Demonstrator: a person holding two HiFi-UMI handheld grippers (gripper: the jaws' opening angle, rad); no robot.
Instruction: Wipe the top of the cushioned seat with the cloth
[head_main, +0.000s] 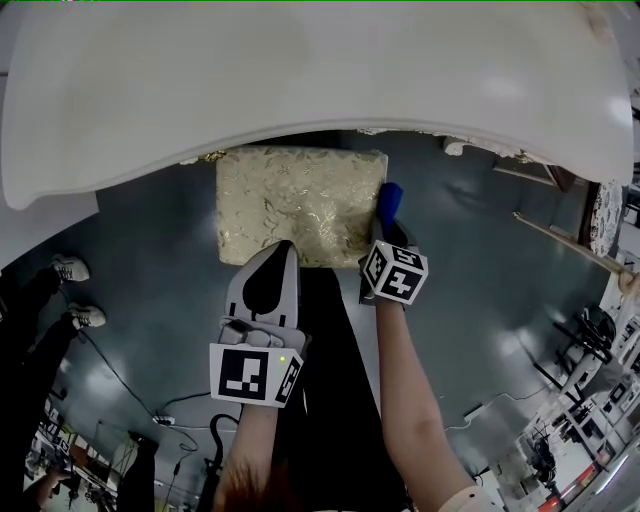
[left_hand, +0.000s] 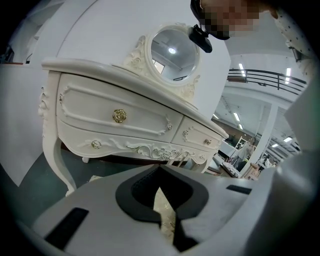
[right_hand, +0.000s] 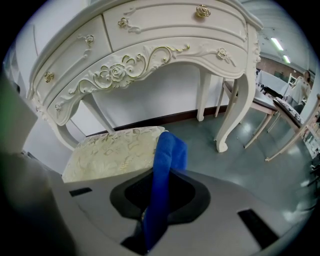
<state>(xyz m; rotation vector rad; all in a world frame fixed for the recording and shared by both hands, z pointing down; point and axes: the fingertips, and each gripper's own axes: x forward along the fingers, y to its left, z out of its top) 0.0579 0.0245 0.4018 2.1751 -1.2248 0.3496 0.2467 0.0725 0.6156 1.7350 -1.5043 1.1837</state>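
**Cloth held at the seat's right edge**

The left hand-held gripper has its jaws together on nothing, with the tip over the seat's near edge. The right hand-held gripper is clamped on the blue cloth. The cloth stands up from the jaws, folded over at its top, at the right side of the seat. It seems to touch that edge, though the angle is poor. The gold-patterned seat sits on the grey floor, partly under the white dresser beyond.
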